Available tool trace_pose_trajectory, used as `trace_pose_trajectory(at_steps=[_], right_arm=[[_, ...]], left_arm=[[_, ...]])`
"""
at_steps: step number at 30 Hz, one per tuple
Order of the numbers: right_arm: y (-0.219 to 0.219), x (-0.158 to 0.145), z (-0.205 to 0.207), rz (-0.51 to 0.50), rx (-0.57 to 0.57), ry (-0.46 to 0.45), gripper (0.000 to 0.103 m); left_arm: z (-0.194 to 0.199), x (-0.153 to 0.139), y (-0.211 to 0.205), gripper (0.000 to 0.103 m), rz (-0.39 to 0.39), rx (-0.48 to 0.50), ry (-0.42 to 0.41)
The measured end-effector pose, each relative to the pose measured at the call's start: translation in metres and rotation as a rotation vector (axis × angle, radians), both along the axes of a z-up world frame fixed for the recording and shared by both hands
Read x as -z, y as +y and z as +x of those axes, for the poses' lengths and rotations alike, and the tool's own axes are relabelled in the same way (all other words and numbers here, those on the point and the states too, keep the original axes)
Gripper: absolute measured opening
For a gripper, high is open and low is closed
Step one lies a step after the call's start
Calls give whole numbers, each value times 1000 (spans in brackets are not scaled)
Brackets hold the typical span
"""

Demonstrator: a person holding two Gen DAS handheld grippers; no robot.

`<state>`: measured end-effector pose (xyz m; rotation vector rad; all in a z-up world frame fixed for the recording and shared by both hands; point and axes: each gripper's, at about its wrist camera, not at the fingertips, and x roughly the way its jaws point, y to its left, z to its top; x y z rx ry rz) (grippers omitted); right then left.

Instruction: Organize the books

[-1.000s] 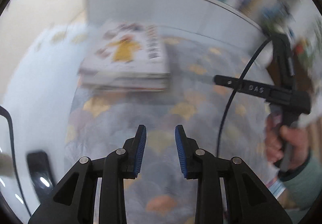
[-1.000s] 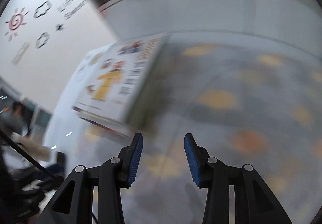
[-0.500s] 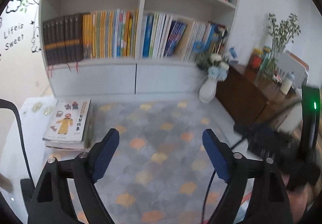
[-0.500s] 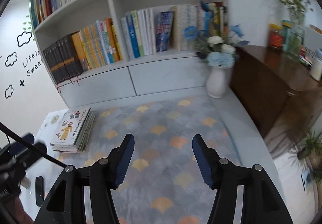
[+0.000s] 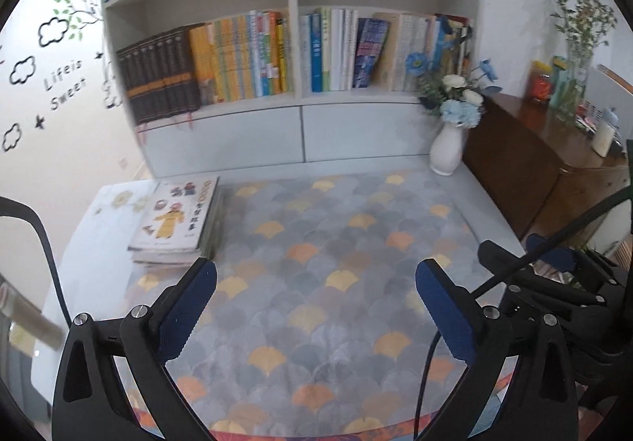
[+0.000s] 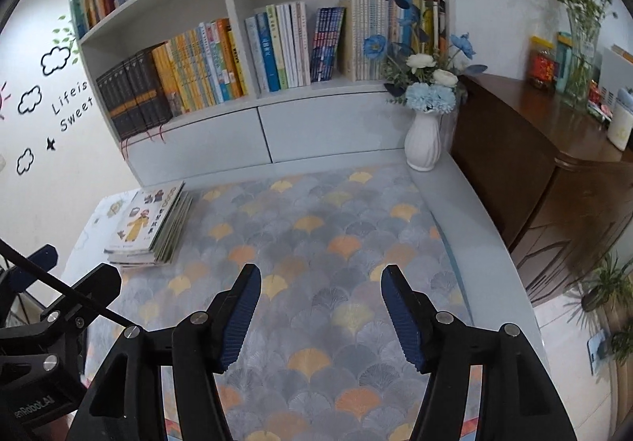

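The stack of books point(image 5: 176, 225) lies flat at the mat's point(image 5: 336, 282) far-left corner, long axis toward the bookshelf point(image 5: 292, 45), ahead-left of both empty grippers and nearer the left gripper point(image 5: 316, 306), whose jaws are opening, than the half-open right gripper point(image 6: 320, 316).

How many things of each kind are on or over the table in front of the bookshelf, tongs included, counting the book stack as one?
Stack of books: 1
White vase of flowers: 1
Patterned mat: 1
Tongs: 2 (left tongs opening, right tongs open, nothing between either pair)
Total: 5
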<state>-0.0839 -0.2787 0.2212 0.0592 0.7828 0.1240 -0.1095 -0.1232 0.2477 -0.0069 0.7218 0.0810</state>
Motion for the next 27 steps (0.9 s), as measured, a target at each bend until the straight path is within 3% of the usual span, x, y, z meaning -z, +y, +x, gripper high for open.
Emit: trace_pose_trajectory(at_steps=[8,14,27], right_arm=[[-1,1,1,-32,-32,-15,62],[-6,4,4,-32,-23,-2,65],[-7,6,5,-49,-8,19,68]], left_arm=[[1,6,19,101,28,-147,4],[2,4,19,101,-21,-107,11],[6,9,8,101,-12,-48,26]])
